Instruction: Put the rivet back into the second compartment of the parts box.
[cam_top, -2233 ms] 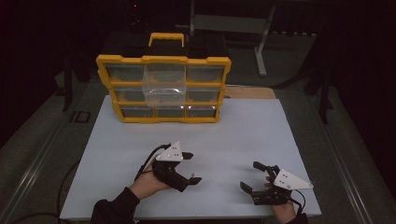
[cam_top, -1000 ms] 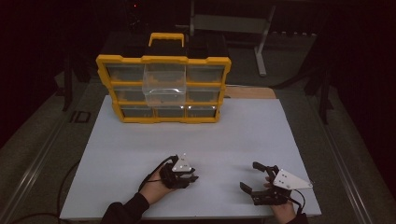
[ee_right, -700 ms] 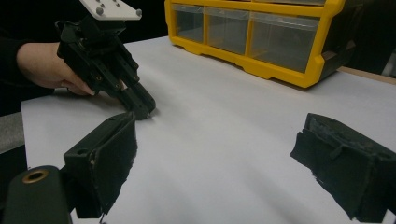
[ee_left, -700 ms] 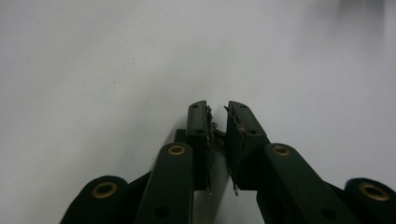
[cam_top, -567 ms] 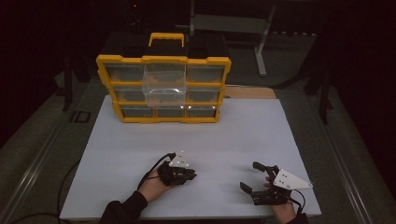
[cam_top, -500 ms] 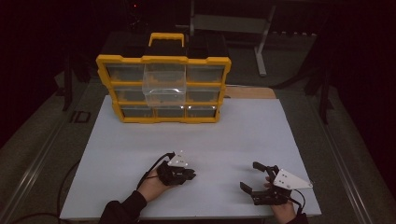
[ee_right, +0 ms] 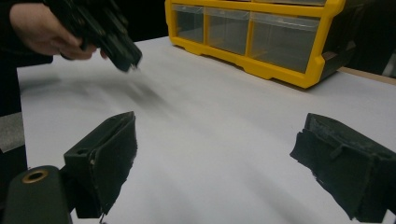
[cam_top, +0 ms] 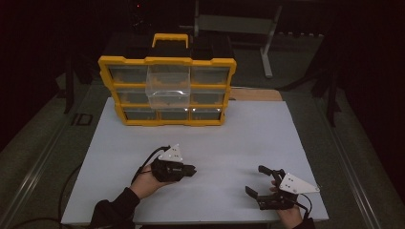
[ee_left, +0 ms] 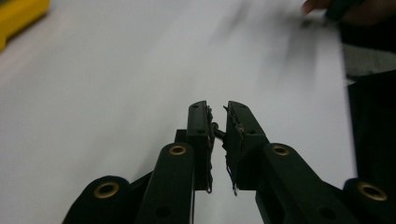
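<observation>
Above the white desk [cam_top: 239,138], the left tool [cam_top: 191,170] has just closed its jaws on nothing, while the right tool [cam_top: 258,180] rests wide open and empty.

At the far edge of the white board [cam_top: 267,138] stands the drawer cabinet [cam_top: 167,90], set left of centre, with its middle drawer [cam_top: 168,88] pulled out toward the person. Near the front edge, the left gripper [cam_top: 191,170] sits just left of centre. The right gripper [cam_top: 255,180] is well apart to its right, by the front right corner.
</observation>
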Motion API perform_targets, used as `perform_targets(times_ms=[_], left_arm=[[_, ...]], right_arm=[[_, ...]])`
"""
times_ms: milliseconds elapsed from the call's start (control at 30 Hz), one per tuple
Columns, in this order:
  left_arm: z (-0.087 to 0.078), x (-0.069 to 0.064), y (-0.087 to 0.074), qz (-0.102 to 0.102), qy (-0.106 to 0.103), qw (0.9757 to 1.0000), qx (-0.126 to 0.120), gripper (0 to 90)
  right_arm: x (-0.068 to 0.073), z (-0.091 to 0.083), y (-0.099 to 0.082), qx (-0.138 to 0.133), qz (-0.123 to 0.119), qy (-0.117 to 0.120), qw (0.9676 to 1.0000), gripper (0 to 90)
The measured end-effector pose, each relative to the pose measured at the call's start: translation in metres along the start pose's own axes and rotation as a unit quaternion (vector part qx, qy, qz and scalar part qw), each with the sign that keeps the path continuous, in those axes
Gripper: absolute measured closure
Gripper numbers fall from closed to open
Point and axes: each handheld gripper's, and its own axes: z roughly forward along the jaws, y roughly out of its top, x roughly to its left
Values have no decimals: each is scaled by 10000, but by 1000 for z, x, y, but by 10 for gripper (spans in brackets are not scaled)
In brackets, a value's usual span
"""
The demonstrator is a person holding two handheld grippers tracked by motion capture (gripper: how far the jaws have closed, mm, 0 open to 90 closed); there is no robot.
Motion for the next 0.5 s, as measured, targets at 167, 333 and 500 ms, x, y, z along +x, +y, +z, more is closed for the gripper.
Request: perform_targets(times_ms=[167,333,500], left_arm=[[-20,3,13,107,-31,9998,-168,795],[-42,5,29,228,31,9994,-267,795],[-62,8,44,321,73,9987,-385,795]], right_arm=[[0,0,0,14,-16,-18,10000,113],[0,0,0,2,-6,-15,10000,113],[0,0,0,1,-29,-27,10000,112]])
